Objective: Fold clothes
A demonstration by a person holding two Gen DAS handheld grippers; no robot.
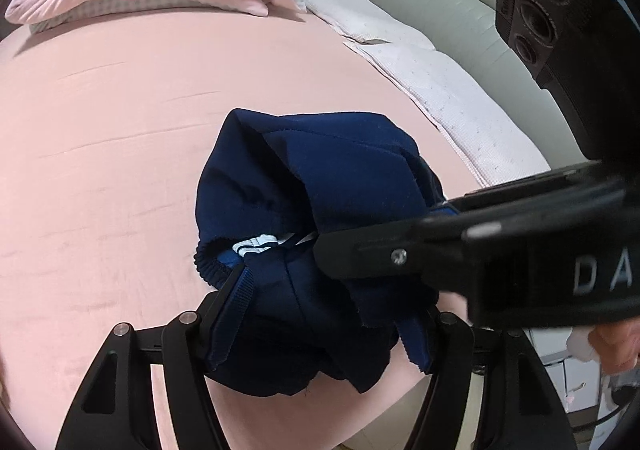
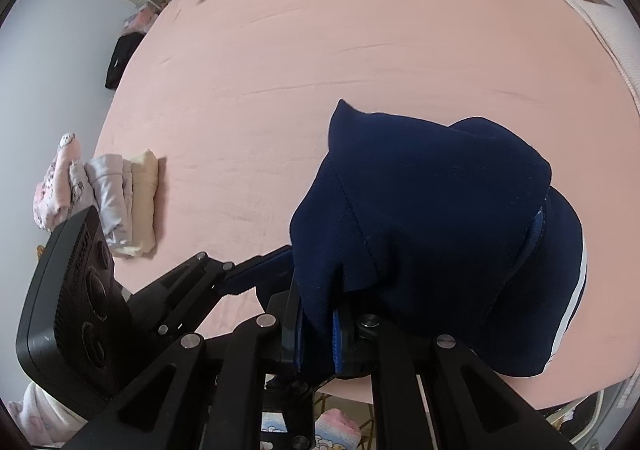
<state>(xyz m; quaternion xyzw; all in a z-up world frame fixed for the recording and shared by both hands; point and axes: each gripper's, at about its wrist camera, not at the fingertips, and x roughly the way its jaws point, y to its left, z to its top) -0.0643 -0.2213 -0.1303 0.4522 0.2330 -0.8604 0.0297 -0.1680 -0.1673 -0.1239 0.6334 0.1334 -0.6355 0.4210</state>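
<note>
The left gripper (image 1: 320,314) is closed down on a bunched navy garment (image 1: 320,186), blue ribbed trim pinched between its fingers. The right gripper (image 2: 340,334) is clamped on the same garment too, cloth draped right over its fingers. A folded pile of clothes (image 2: 120,202) at the left edge of the pink bed (image 2: 320,50) is only seen from the right wrist; a white label inside the waistband is only seen from the left. The garment is held crumpled just above the bed's near edge, white stripe down one side.
</note>
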